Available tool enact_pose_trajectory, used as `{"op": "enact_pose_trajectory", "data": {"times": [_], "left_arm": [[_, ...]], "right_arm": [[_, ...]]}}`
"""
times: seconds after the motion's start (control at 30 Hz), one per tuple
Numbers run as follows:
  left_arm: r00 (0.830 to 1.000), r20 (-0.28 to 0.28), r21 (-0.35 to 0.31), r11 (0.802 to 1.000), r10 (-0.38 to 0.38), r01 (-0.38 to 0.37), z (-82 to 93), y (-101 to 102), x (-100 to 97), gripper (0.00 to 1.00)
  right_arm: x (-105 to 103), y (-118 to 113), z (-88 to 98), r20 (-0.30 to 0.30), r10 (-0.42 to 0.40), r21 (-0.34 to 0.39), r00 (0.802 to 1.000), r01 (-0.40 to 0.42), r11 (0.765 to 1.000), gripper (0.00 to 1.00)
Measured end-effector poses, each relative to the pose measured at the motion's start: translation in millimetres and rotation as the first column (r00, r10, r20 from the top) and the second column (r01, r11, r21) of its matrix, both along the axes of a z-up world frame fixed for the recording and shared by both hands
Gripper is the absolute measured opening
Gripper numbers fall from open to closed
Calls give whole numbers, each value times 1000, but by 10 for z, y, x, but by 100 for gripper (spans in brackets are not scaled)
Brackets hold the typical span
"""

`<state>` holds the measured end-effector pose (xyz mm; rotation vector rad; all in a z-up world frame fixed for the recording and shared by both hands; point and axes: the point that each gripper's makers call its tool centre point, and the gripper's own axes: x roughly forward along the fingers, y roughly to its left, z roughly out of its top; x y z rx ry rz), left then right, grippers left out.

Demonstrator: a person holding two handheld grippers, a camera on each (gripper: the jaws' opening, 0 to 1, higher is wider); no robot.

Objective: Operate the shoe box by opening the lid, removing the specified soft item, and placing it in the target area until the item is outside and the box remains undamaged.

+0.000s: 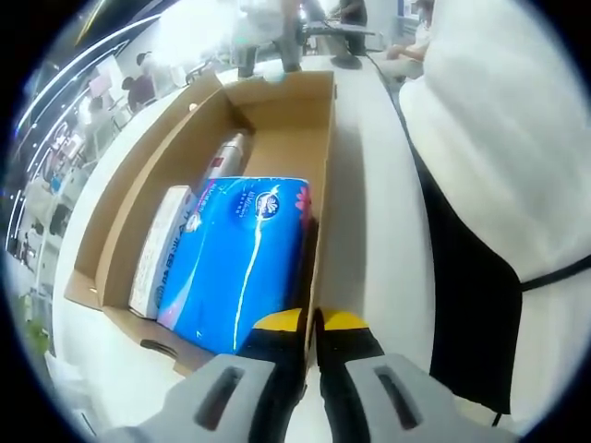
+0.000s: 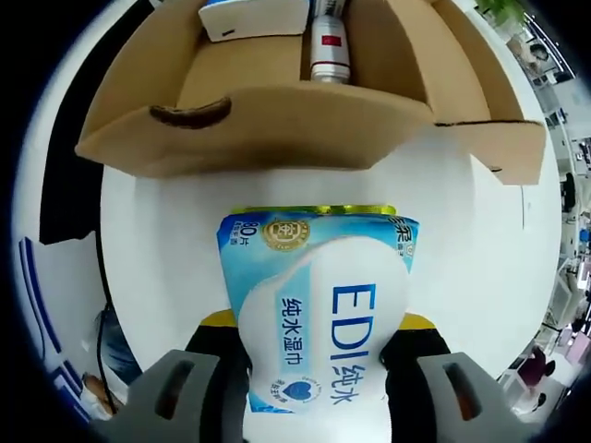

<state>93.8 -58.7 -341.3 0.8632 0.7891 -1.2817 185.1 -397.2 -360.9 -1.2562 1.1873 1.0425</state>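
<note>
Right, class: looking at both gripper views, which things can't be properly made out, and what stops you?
- Left gripper view: small print on the blue tissue pack is blurred.
- Left gripper view: the white box is partly hidden behind that pack.
- Right gripper view: the silver can is cut off by the top edge.
- Right gripper view: the wet wipes pack hides the right gripper jaw tips.

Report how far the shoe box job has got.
Done: the box is open, its flaps folded out. In hand: the right gripper is shut on a wipes pack, held outside the box above the white table. The left gripper is shut at the box wall. Left: set the pack down. A blue pack, a carton and a can remain inside.
</note>
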Motion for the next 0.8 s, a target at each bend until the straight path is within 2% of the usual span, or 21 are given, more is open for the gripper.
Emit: {"op": "enact_pose_trajectory", "data": {"times": [0.43, 0.57, 0.8], "left_arm": [[1000, 6, -1, 1000, 0, 0, -1, 9, 1, 5], [1000, 6, 0, 1000, 1, -1, 0, 7, -3, 5], [1000, 10, -1, 1000, 1, -1, 9, 3, -5, 5]], "right_arm": [[-14, -7, -23, 1, 21, 11, 1000, -21, 1000, 60], [-15, -4, -28, 6, -33, 0, 999, 33, 999, 60], [-30, -5, -29, -8, -35, -1, 999, 35, 999, 63]]}}
